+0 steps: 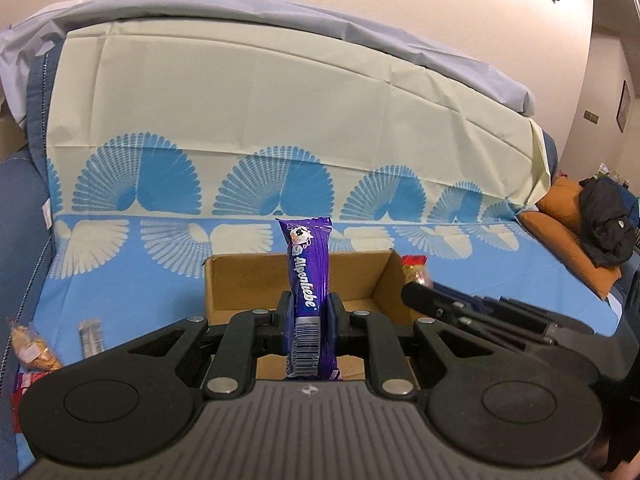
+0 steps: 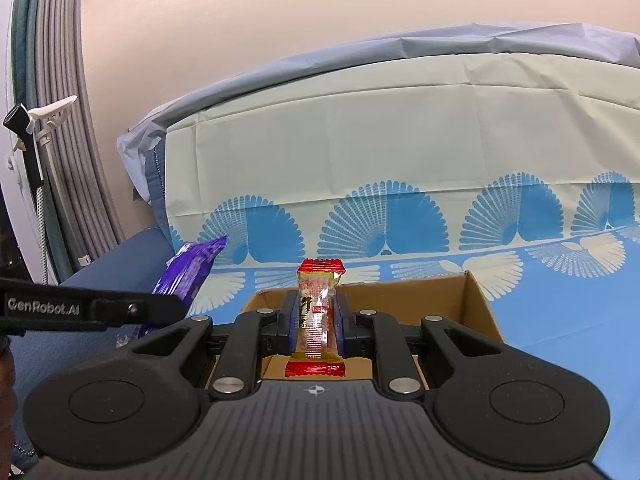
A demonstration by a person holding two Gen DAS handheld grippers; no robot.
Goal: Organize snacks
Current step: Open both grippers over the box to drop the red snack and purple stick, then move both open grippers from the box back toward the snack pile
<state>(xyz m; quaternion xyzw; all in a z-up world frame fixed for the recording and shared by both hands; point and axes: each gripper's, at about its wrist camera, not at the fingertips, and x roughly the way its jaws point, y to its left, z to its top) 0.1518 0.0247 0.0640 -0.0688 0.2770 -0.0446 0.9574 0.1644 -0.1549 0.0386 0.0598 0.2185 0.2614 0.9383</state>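
Blue fan-patterned cloth (image 1: 200,276) covers the sofa under me, where my left gripper (image 1: 308,312) clamps an upright purple Alpenliebe pack (image 1: 308,276) and my right gripper (image 2: 318,316) pinches a red-ended clear candy wrapper (image 2: 318,312), both poised over the open cardboard box (image 2: 476,304) between them.

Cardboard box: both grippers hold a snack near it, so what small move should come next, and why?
Probably lower the right gripper slightly and release. Its fingers are shut on the red and gold snack, which already sits over the open cardboard box. The left gripper, shut on the purple Alpenliebe packet, is also at the box and could follow.
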